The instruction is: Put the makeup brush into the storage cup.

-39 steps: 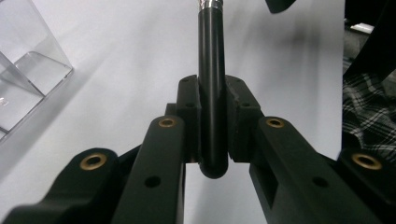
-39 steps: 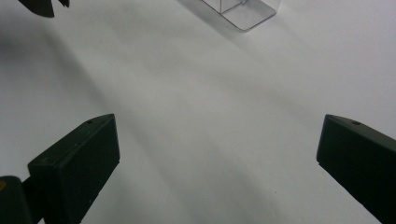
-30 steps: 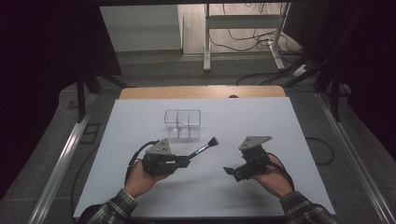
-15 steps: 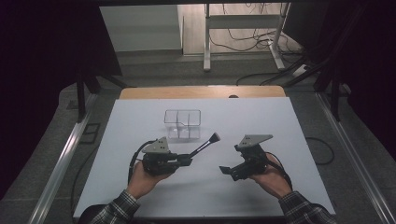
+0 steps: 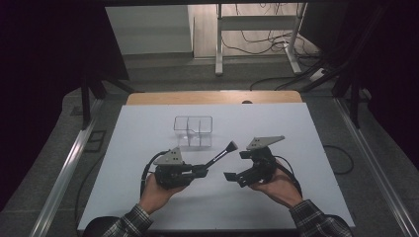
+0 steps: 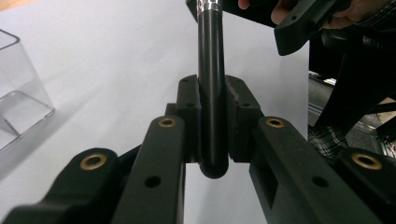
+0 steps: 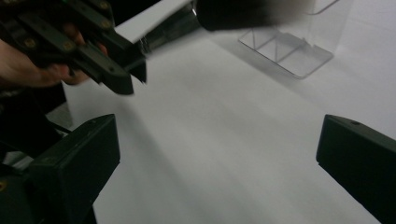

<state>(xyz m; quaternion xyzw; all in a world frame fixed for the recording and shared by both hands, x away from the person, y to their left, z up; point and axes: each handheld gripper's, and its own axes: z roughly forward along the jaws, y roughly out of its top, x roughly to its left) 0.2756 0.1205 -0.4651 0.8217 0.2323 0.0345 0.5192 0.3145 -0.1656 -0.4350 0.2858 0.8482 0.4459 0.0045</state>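
A brush (image 5: 219,157) with a black handle, silver ferrule and dark bristle head sticks up and to the right from my left gripper (image 5: 202,171), which is shut on the handle's rounded end. In the left gripper view the handle (image 6: 212,70) stands clamped between the two pads of my left gripper (image 6: 212,100). My right gripper (image 5: 237,165) hovers just right of the brush, open and with nothing between its fingers. From the right gripper view, its wide-apart jaws (image 7: 217,154) face the table, with the brush head (image 7: 247,11) blurred at the top.
A clear plastic organiser (image 5: 193,131) with compartments stands on the white table top (image 5: 148,123) behind the grippers; the same organiser (image 7: 299,46) appears at top right in the right gripper view. The table's wooden far edge (image 5: 212,97) lies beyond it.
My right gripper has risen a little and shifted left, nearer the brush head. The left gripper and the brush have stayed put.
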